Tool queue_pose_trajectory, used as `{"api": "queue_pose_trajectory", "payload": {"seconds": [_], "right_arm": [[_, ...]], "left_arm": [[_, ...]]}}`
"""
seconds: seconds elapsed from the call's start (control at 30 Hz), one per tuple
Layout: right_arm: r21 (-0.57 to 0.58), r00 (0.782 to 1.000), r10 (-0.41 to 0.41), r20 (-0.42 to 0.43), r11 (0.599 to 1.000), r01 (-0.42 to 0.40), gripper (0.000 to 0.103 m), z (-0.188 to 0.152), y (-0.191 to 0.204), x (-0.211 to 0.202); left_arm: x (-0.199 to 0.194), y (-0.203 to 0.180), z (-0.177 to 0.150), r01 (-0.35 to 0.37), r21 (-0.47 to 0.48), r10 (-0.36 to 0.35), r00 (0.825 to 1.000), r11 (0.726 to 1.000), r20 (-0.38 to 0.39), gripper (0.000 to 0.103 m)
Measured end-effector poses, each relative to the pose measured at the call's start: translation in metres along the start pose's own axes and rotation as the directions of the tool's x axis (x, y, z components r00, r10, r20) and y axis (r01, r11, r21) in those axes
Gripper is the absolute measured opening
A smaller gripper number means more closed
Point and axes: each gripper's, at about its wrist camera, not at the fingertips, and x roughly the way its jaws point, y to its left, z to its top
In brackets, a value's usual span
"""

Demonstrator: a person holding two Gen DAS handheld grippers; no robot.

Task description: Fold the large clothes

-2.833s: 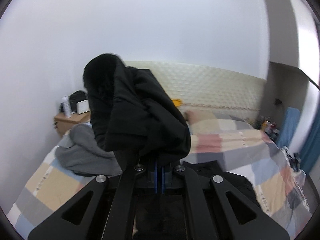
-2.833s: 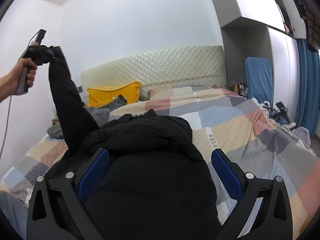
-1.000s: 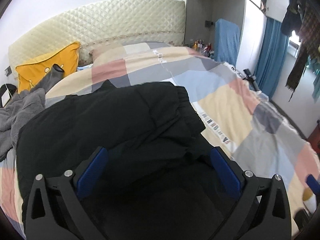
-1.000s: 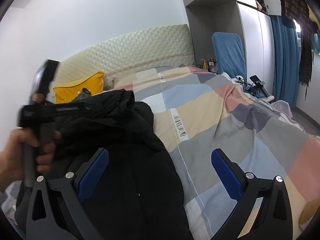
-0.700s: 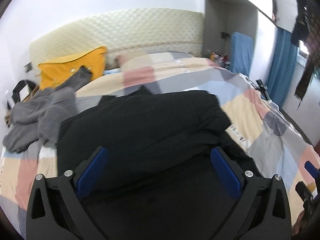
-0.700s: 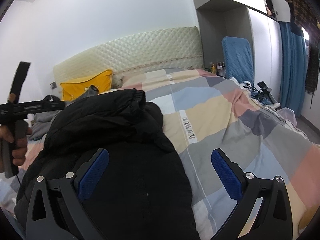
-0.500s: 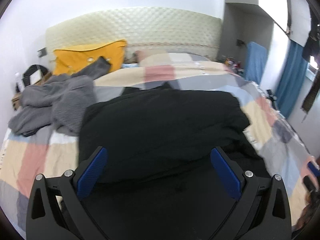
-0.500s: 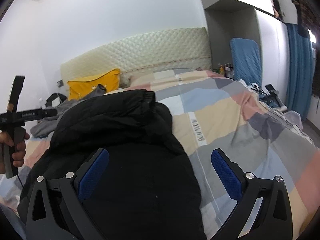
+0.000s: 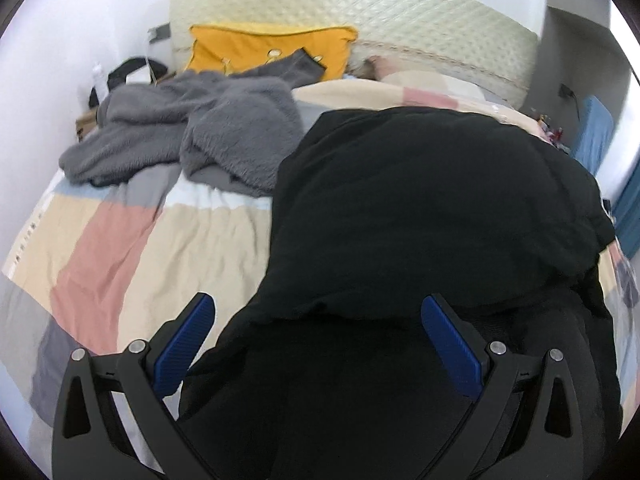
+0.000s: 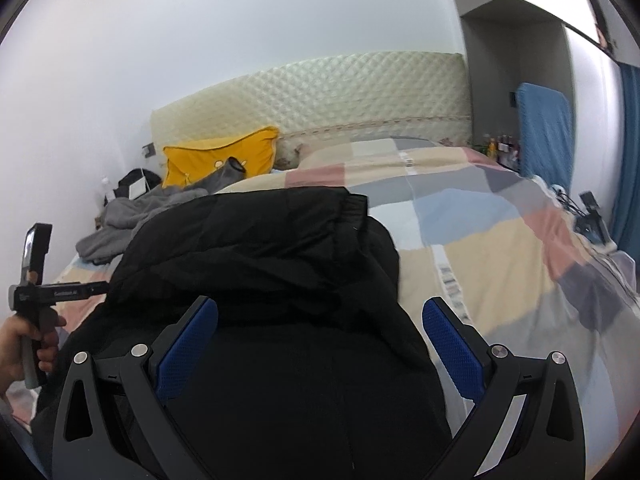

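Black jacket [image 9: 420,200] on bed [image 9: 120,240] — both grippers [image 9: 318,340] [image 10: 320,340] spread wide

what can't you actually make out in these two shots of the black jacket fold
- Black jacket: its near end is cut off by the bottom edge in both wrist views.
- Quilt beneath the jacket: covered, both views.
- Small bottles by the blue chair: too small to identify, right wrist view.
- Bedside items: partly behind the grey fleece, left wrist view.
- Left gripper and right gripper: open, but contact with the fabric is unclear.
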Motion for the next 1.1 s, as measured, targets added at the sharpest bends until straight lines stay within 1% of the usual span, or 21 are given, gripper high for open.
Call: {"api": "queue_pose_trajectory", "payload": {"seconds": [0.1, 0.17, 0.23, 0.3, 0.37, 0.4, 0.43, 0.47, 0.5, 0.53, 0.57, 0.6, 0.63, 0.67, 0.7, 0.77, 0.87, 0.9, 0.93, 1.03, 1.1], "right_arm": [[0.005, 1.000, 0.018, -0.022, 1.000, -0.018, 0.103, 0.008, -0.008, 0.032], [0.034, 0.998, 0.046, -0.035, 0.998, -0.045, 0.102, 0.011, -0.017, 0.052], [0.066, 0.996, 0.066, -0.057, 0.996, -0.063, 0.100, 0.011, -0.025, 0.070], [0.096, 0.995, 0.073, -0.072, 0.993, -0.065, 0.095, 0.010, -0.033, 0.084], [0.137, 0.992, 0.095, -0.081, 0.987, -0.083, 0.092, 0.009, -0.042, 0.098], [0.154, 0.991, 0.104, -0.086, 0.984, -0.090, 0.084, 0.010, -0.046, 0.104], [0.162, 0.989, 0.110, -0.098, 0.982, -0.093, 0.080, 0.010, -0.049, 0.110], [0.161, 0.988, 0.106, -0.113, 0.983, -0.087, 0.063, 0.012, -0.050, 0.115], [0.153, 0.986, 0.101, -0.131, 0.985, -0.080, 0.048, 0.013, -0.050, 0.120], [0.146, 0.985, 0.102, -0.137, 0.986, -0.082, 0.047, 0.014, -0.049, 0.123], [0.138, 0.985, 0.111, -0.135, 0.986, -0.092, 0.042, 0.014, -0.048, 0.124], [0.133, 0.983, 0.122, -0.135, 0.986, -0.104, 0.034, 0.015, -0.045, 0.126], [0.124, 0.981, 0.137, -0.140, 0.985, -0.120, 0.029, 0.015, -0.041, 0.125], [0.112, 0.980, 0.142, -0.140, 0.986, -0.127, 0.022, 0.015, -0.037, 0.124], [0.090, 0.981, 0.135, -0.137, 0.988, -0.124, 0.017, 0.016, -0.033, 0.121], [0.046, 0.986, 0.123, -0.116, 0.992, -0.118, 0.013, 0.020, -0.023, 0.113], [0.036, 0.987, 0.147, -0.065, 0.989, -0.145, 0.012, 0.028, -0.013, 0.094], [0.031, 0.987, 0.148, -0.054, 0.989, -0.147, 0.012, 0.030, -0.010, 0.091], [0.020, 0.989, 0.141, -0.047, 0.990, -0.140, 0.012, 0.032, -0.006, 0.086], [-0.015, 0.994, 0.100, -0.035, 0.995, -0.101, 0.011, 0.032, 0.003, 0.079], [-0.030, 0.997, 0.070, -0.040, 0.997, -0.072, 0.011, 0.030, 0.005, 0.083]], "left_arm": [[0.016, 0.006, -0.003, -0.012, -0.020, 0.011, 1.000, 1.000, -0.028, 0.102], [0.024, 0.008, -0.007, 0.006, -0.021, -0.007, 0.999, 1.000, -0.053, 0.102], [0.033, 0.006, -0.010, 0.012, -0.002, -0.012, 0.996, 1.000, -0.086, 0.102], [0.038, 0.003, -0.011, -0.003, 0.028, 0.005, 0.996, 1.000, -0.087, 0.102], [0.040, 0.002, -0.010, -0.024, 0.041, 0.027, 0.997, 0.999, -0.078, 0.102], [0.043, 0.002, -0.010, -0.037, 0.044, 0.040, 0.996, 0.998, -0.074, 0.102], [0.045, 0.003, -0.009, -0.042, 0.044, 0.045, 0.996, 0.998, -0.073, 0.102], [0.050, 0.005, -0.009, -0.048, 0.045, 0.051, 0.996, 0.998, -0.075, 0.102], [0.055, 0.005, -0.009, -0.045, 0.045, 0.049, 0.996, 0.998, -0.081, 0.102], [0.058, 0.006, -0.008, -0.041, 0.045, 0.045, 0.995, 0.998, -0.088, 0.102], [0.063, 0.008, -0.009, -0.036, 0.039, 0.039, 0.995, 0.999, -0.096, 0.102], [0.065, 0.009, -0.009, -0.029, 0.027, 0.032, 0.995, 0.999, -0.099, 0.103], [0.068, 0.011, -0.009, -0.021, 0.011, 0.022, 0.994, 1.000, -0.104, 0.103], [0.070, 0.014, -0.008, -0.017, -0.008, 0.016, 0.994, 1.000, -0.105, 0.103], [0.070, 0.016, -0.008, -0.019, -0.021, 0.016, 0.995, 1.000, -0.100, 0.103], [0.067, 0.021, -0.005, -0.038, -0.041, 0.035, 0.997, 0.998, -0.070, 0.103], [0.055, 0.027, -0.001, -0.062, -0.070, 0.062, 0.998, 0.996, 0.000, 0.103], [0.049, 0.033, 0.001, -0.077, -0.094, 0.081, 0.996, 0.993, 0.038, 0.103], [0.046, 0.036, 0.003, -0.079, -0.110, 0.085, 0.995, 0.991, 0.053, 0.103], [0.040, 0.053, 0.007, -0.039, -0.198, 0.057, 0.995, 0.979, 0.087, 0.103], [0.041, 0.060, 0.009, 0.000, -0.229, 0.019, 0.997, 0.973, 0.079, 0.103]]}}
